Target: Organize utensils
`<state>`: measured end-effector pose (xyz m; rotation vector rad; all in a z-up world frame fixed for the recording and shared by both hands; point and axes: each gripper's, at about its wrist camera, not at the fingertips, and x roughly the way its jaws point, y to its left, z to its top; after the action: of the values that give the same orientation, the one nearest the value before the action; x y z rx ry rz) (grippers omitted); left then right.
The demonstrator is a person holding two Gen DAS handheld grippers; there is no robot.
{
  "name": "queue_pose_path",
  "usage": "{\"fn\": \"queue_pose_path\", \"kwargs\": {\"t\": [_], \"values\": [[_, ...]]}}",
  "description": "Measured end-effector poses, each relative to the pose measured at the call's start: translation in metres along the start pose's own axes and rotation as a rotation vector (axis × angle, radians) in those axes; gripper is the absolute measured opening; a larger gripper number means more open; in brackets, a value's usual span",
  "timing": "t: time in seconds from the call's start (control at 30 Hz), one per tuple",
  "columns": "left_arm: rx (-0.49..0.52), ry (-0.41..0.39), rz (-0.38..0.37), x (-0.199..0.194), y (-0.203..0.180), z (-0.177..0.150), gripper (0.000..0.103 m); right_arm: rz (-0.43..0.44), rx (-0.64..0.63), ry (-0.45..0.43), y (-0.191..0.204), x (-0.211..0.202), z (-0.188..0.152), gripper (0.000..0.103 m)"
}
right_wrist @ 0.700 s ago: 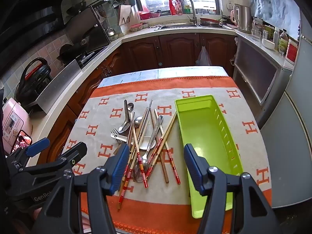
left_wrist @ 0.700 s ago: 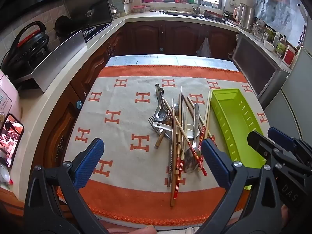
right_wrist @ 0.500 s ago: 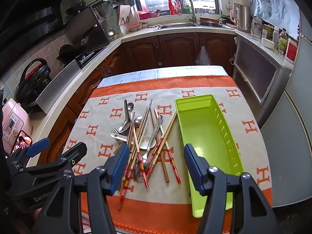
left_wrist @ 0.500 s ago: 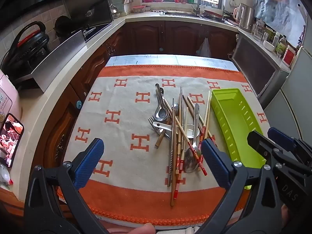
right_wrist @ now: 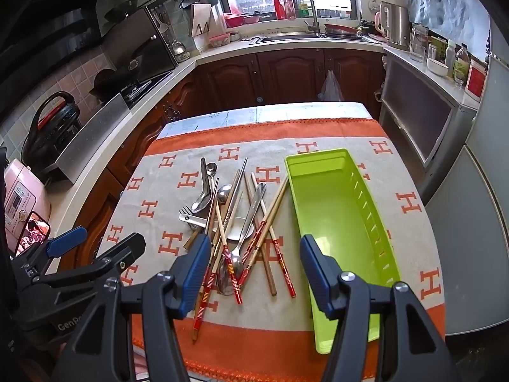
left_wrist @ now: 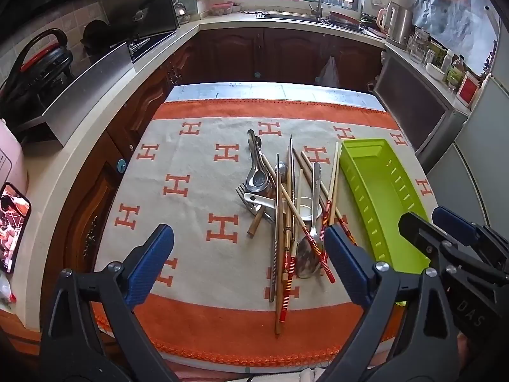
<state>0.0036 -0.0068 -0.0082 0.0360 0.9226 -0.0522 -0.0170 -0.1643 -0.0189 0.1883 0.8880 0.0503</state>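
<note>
1. Both grippers hover above the near edge of the bench, each tilted down toward it. The left gripper (left_wrist: 249, 264) has its blue-padded jaws spread wide with nothing between them; the right gripper (right_wrist: 256, 273) likewise stands apart and empty.
2. A jumbled pile of utensils (right_wrist: 235, 222) lies near the middle of the bench, on a beige cloth (left_wrist: 197, 197) with orange H marks and an orange border.
3. The pile mixes light wooden chopsticks (right_wrist: 270, 219) with red-and-gold banded ends, steel spoons (right_wrist: 203, 202), a fork (left_wrist: 243, 191) whose tines poke out on the pile's left side, and a white ceramic spoon (right_wrist: 237, 224) under the crossed sticks.
4. One large steel spoon (left_wrist: 307, 254) lies bowl toward the near edge, overlapped by a banded chopstick.
5. A lime-green plastic tray (right_wrist: 359, 191), long, narrow and slotted along its wall, sits just right of the pile, running from the near edge toward the far one; nothing lies in the part of it that shows.
</note>
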Motion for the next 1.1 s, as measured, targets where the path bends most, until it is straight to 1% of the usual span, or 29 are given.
{"fn": "queue_pose_path", "kwargs": {"t": [0.07, 0.5, 1.1], "values": [[0.001, 0.001, -0.009, 0.0012, 0.0050, 0.0005, 0.093, 0.001, 0.000, -0.002, -0.0001, 0.0004, -0.0003, 0.058], [-0.010, -0.001, -0.024, 0.0022, 0.0063, -0.0010, 0.090, 0.004, -0.003, -0.002, 0.0020, 0.0013, -0.0001, 0.058], [-0.010, 0.006, -0.024, 0.0051, 0.0068, -0.0009, 0.090, 0.004, -0.004, 0.002, 0.0027, 0.0037, -0.0003, 0.058]]}}
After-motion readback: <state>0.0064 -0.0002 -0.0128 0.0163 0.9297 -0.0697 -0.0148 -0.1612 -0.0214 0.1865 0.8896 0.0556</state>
